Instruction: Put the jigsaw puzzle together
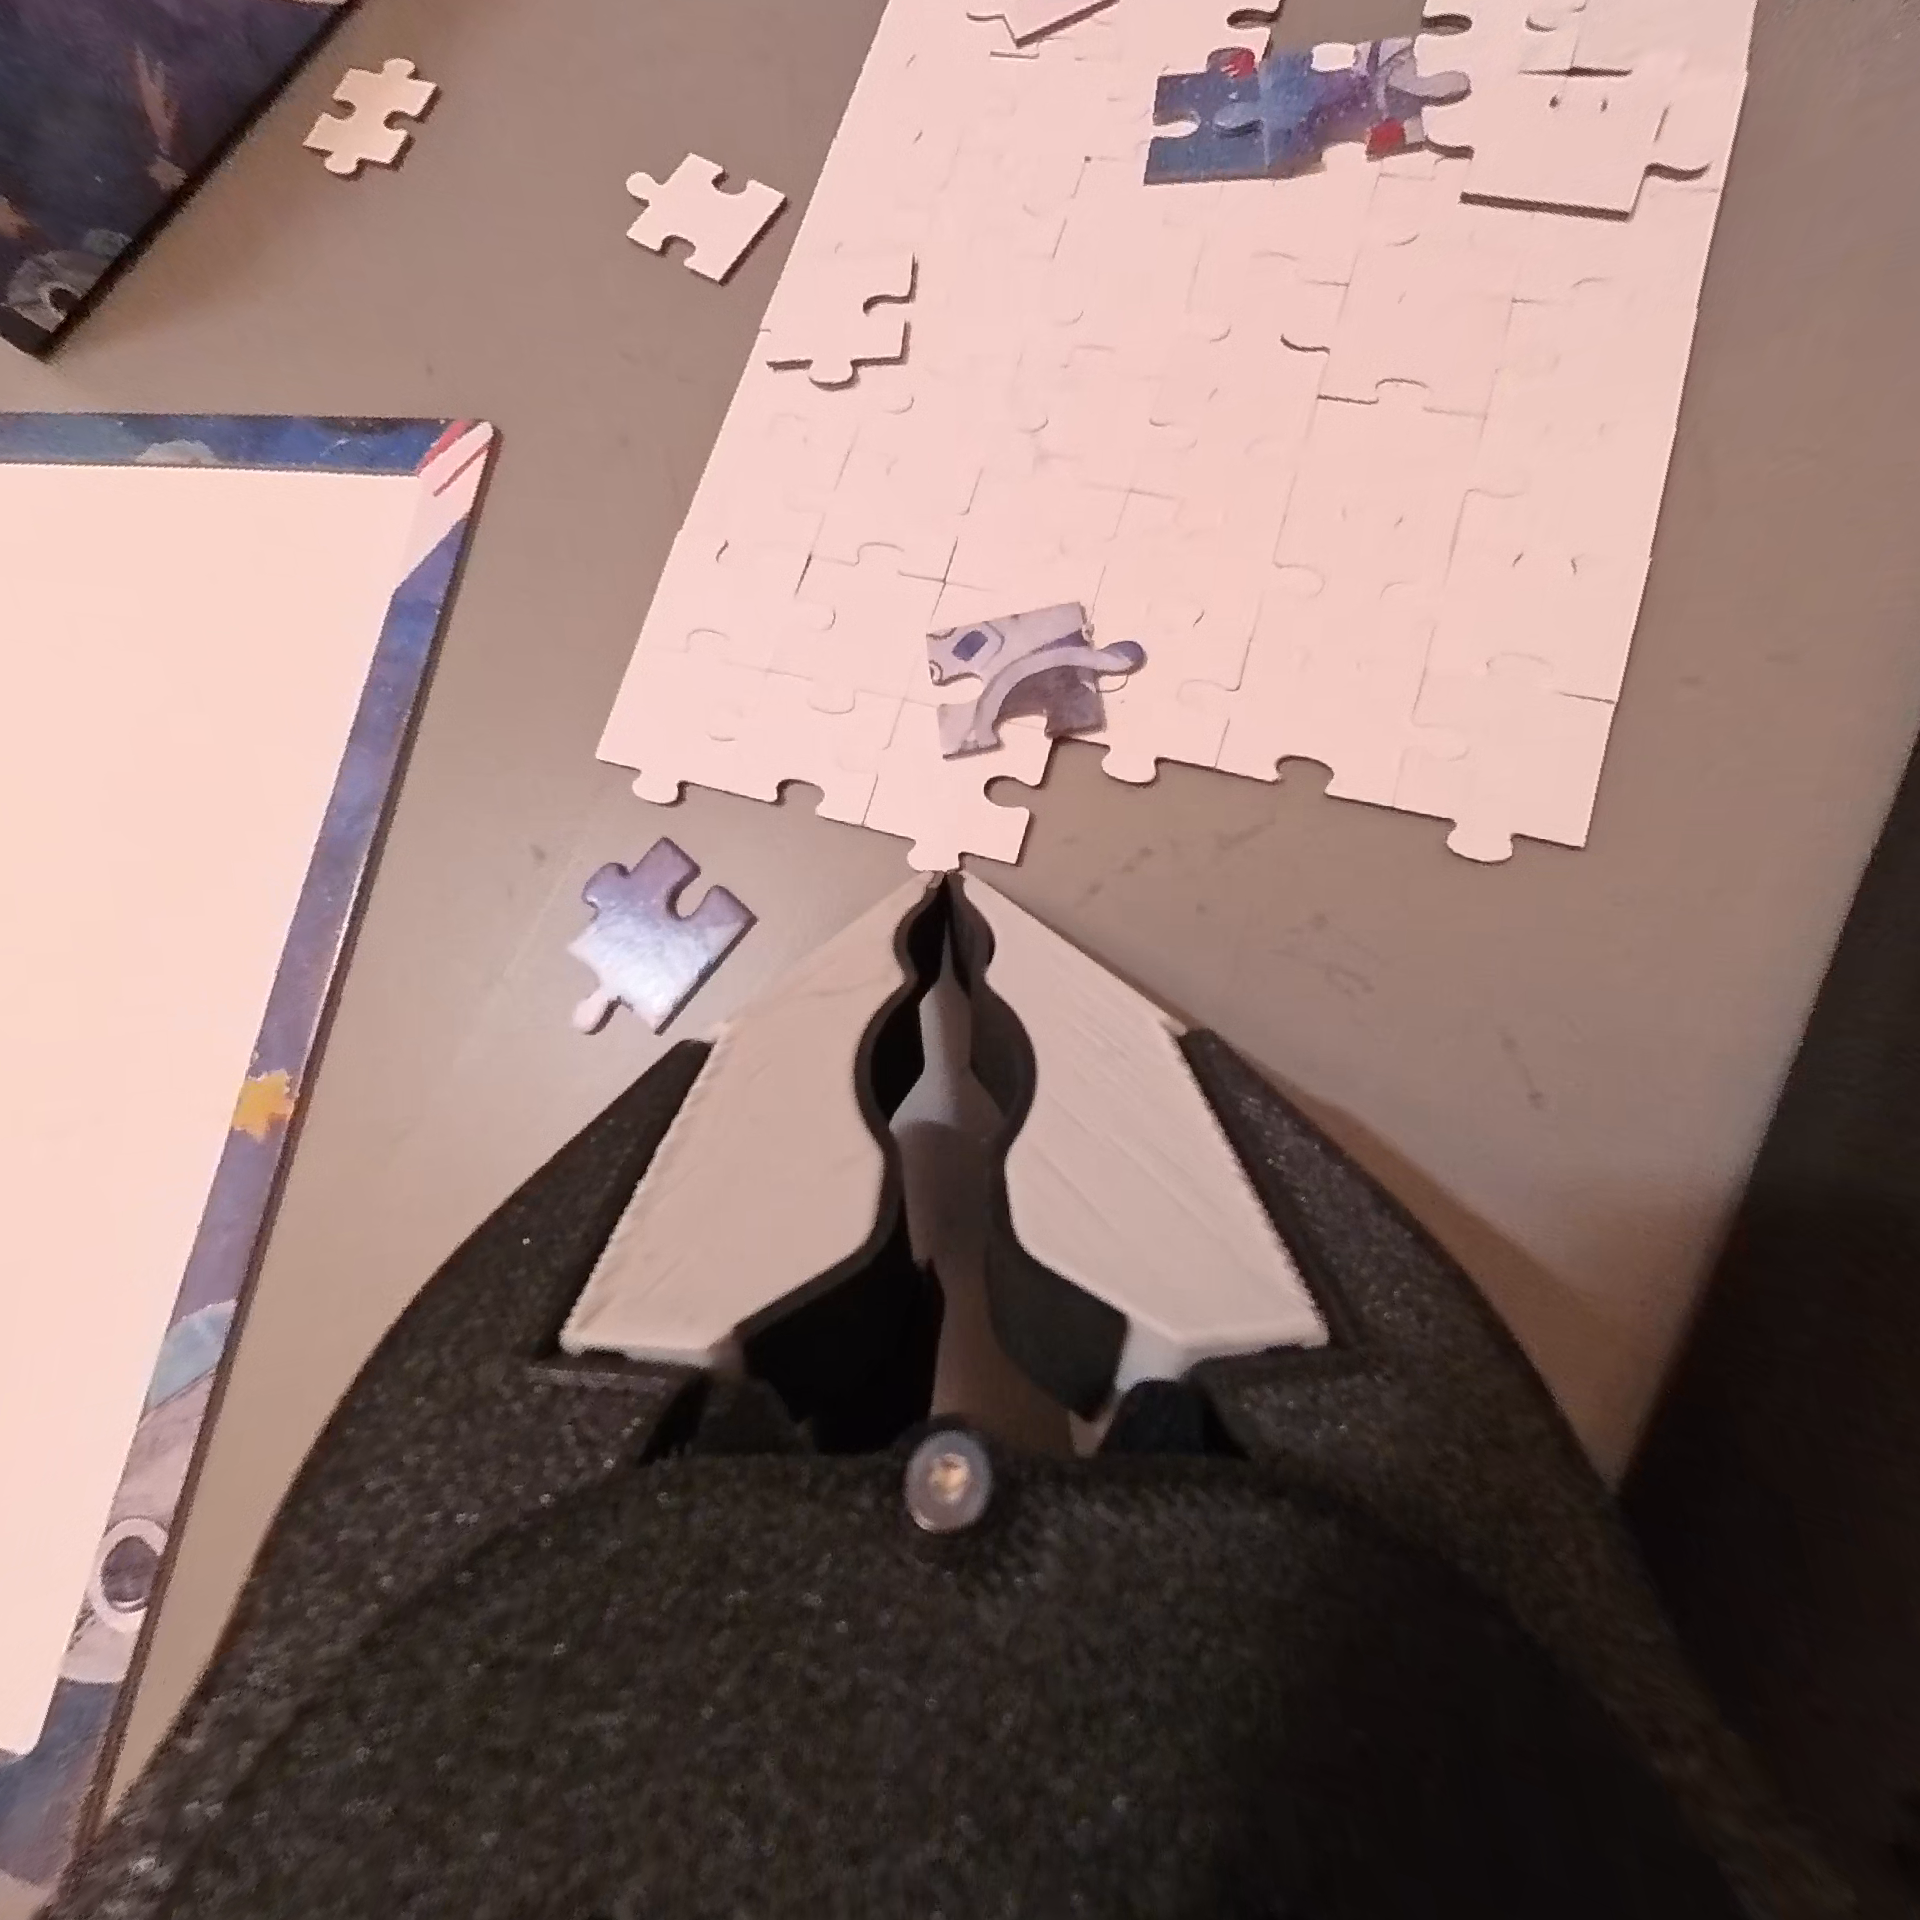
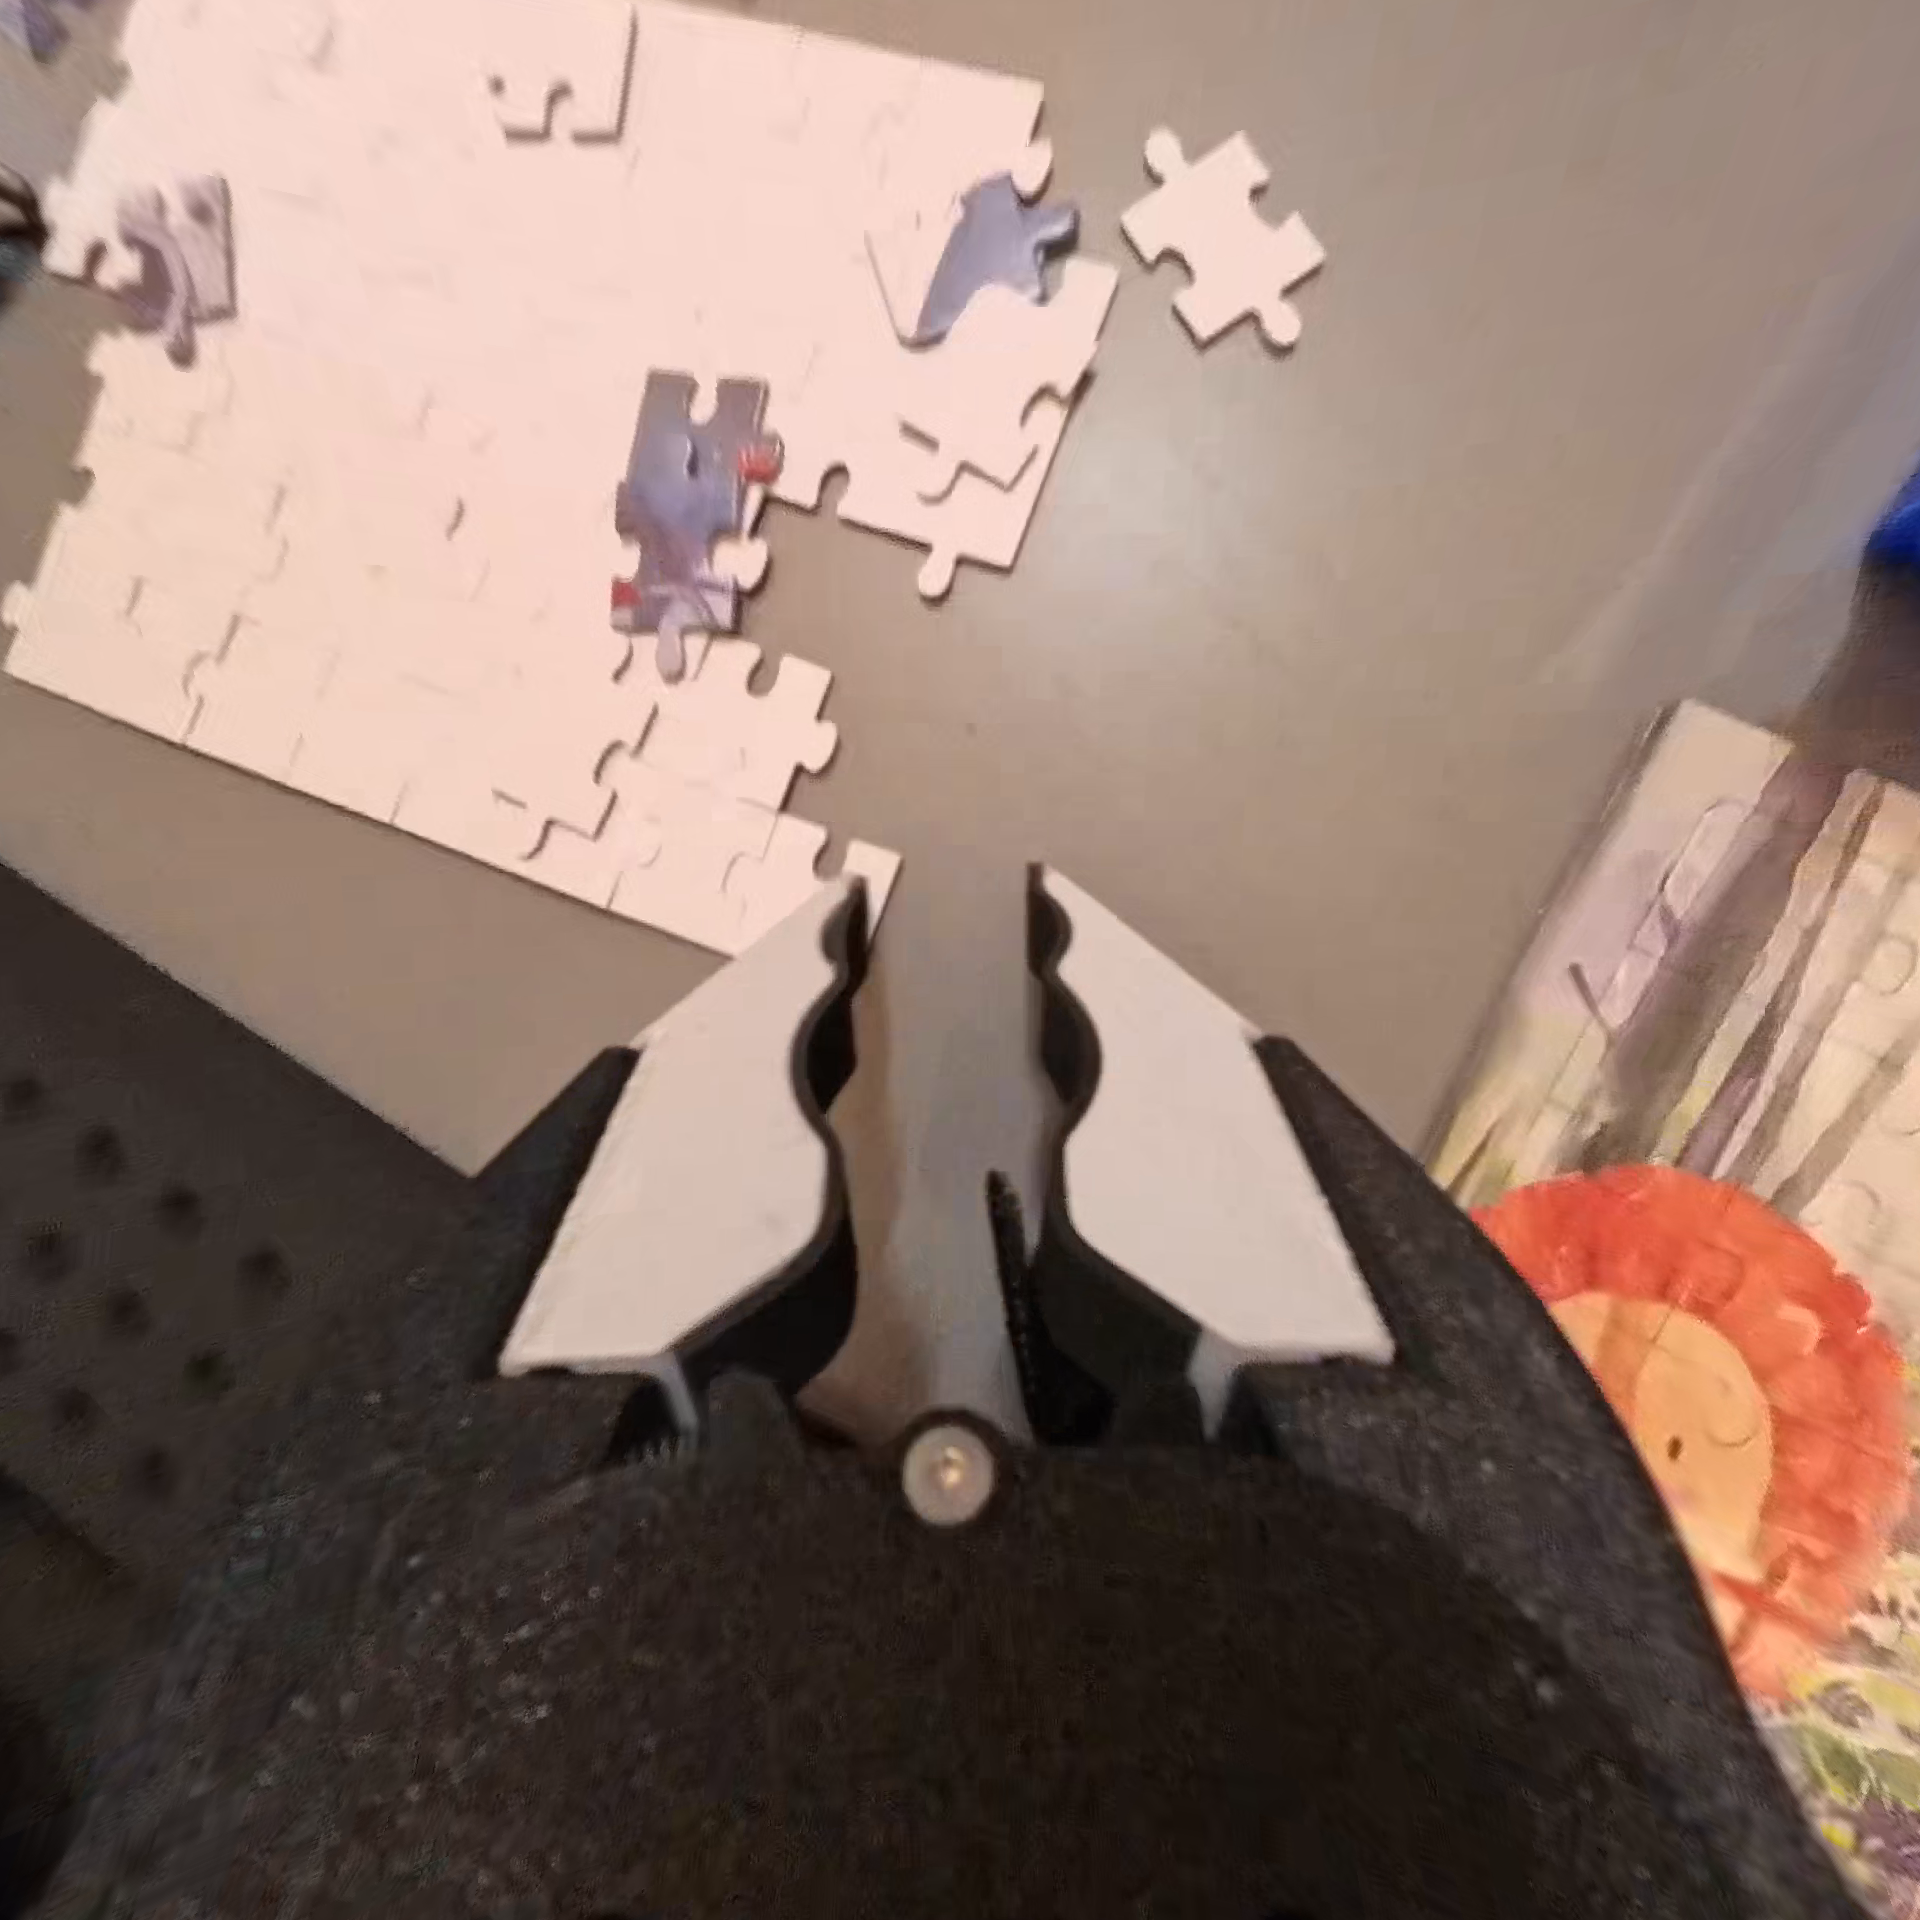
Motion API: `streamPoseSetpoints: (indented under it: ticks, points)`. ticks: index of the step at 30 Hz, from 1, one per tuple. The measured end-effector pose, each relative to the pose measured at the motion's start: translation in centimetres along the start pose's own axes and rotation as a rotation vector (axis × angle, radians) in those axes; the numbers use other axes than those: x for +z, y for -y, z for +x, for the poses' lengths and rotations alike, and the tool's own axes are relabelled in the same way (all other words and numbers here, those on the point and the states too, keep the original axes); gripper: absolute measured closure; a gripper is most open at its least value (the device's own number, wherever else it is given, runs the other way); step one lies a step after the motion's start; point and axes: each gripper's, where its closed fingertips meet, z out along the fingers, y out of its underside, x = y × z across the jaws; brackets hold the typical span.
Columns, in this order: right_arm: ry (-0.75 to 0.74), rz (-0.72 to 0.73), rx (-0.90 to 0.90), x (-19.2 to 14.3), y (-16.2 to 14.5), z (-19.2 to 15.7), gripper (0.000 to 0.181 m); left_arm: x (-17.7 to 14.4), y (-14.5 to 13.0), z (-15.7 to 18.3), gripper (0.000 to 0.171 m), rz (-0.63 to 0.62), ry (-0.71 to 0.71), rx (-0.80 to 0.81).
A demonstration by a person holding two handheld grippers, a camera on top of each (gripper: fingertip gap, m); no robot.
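Note:
The jigsaw puzzle lies mostly joined and white side up on the grey table. A few pieces in it show blue picture sides. My left gripper is shut, its tips at the knob of a white piece that sticks out of the near edge; I cannot tell if it pinches it. A loose blue piece lies just left of the tips. In the right wrist view my right gripper is open and empty over bare table beside the puzzle, near its corner.
A puzzle frame with a blue border and white inside lies at the left. A dark box is at the far left. Loose white pieces lie off the puzzle. A lion picture puzzle is at the right, a black perforated board at the left.

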Motion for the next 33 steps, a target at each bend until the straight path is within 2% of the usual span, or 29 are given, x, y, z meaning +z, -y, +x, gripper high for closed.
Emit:
streamPoseSetpoints:
  ticks: [1, 3, 6, 9, 11, 12, 14, 15, 16, 18, 21, 25, 26, 27, 28, 30, 33]
  points:
    - [0.019, -0.002, -0.012, 0.0, -0.6, -0.8, 0.134, 0.0, 0.0, 0.0, 0.171, 0.000, 0.003, 0.004]
    - [0.085, 0.052, -0.084, -0.2, -0.7, -3.2, 0.116, 0.0, 0.0, 0.0, 0.171, 0.001, 0.003, 0.004]
    - [-0.070, 0.053, -0.261, 0.1, -1.2, -2.5, 0.104, 0.0, 0.0, 0.0, 0.171, 0.002, -0.004, -0.006]
    - [-0.042, 0.003, -0.385, 0.1, -1.0, -2.6, 0.106, 0.0, 0.0, 0.0, 0.171, 0.002, -0.006, -0.008]
    - [0.124, -0.045, -0.364, 0.9, -1.1, -3.9, 0.110, -0.1, 0.0, 0.0, 0.171, 0.002, -0.006, -0.006]
    - [0.222, -0.042, -0.353, 0.8, -0.8, -4.7, 0.118, -0.1, 0.0, 0.0, 0.171, 0.001, -0.006, -0.005]
    - [0.353, -0.086, -0.306, 0.7, -0.6, -6.0, 0.126, 0.0, 0.0, 0.0, 0.171, 0.000, -0.007, -0.006]
    - [0.399, -0.084, -0.302, 0.7, -0.3, -6.8, 0.137, -0.1, 0.0, 0.0, 0.171, 0.000, -0.006, -0.007]
    - [0.436, -0.109, -0.309, 0.8, -0.6, -7.7, 0.134, -0.1, 0.0, -0.1, 0.171, -0.001, 0.000, -0.006]
    - [0.372, -0.106, -0.352, 1.1, -0.3, -7.4, 0.141, -0.1, -0.1, -0.2, 0.171, -0.005, 0.010, 0.000]
    - [0.408, -0.116, -0.321, 0.5, -0.7, -8.3, 0.126, -0.1, -0.1, -0.1, 0.171, -0.003, 0.008, -0.001]
    - [0.492, -0.045, -0.231, -0.2, -0.6, -9.8, 0.116, -0.1, -0.1, -0.1, 0.171, -0.003, 0.013, 0.007]
    - [0.635, 0.042, -0.185, -1.5, 0.6, -11.9, 0.140, -0.1, 0.0, -0.1, 0.171, -0.002, 0.015, 0.010]
    - [0.767, 0.129, -0.138, -2.9, 2.1, -13.6, 0.135, -0.1, 0.0, -0.1, 0.171, -0.003, 0.020, 0.017]
    - [0.799, 0.164, -0.096, -3.1, 3.0, -14.0, 0.134, -0.1, 0.0, -0.1, 0.171, -0.005, 0.025, 0.025]
    - [0.688, 0.099, -0.126, -1.6, 2.8, -12.8, 0.126, -0.1, 0.0, -0.1, 0.171, -0.005, 0.032, 0.030]
    - [0.428, 0.044, -0.218, -0.3, 1.8, -9.1, 0.125, -0.2, -0.1, -0.1, 0.171, -0.001, 0.040, 0.033]
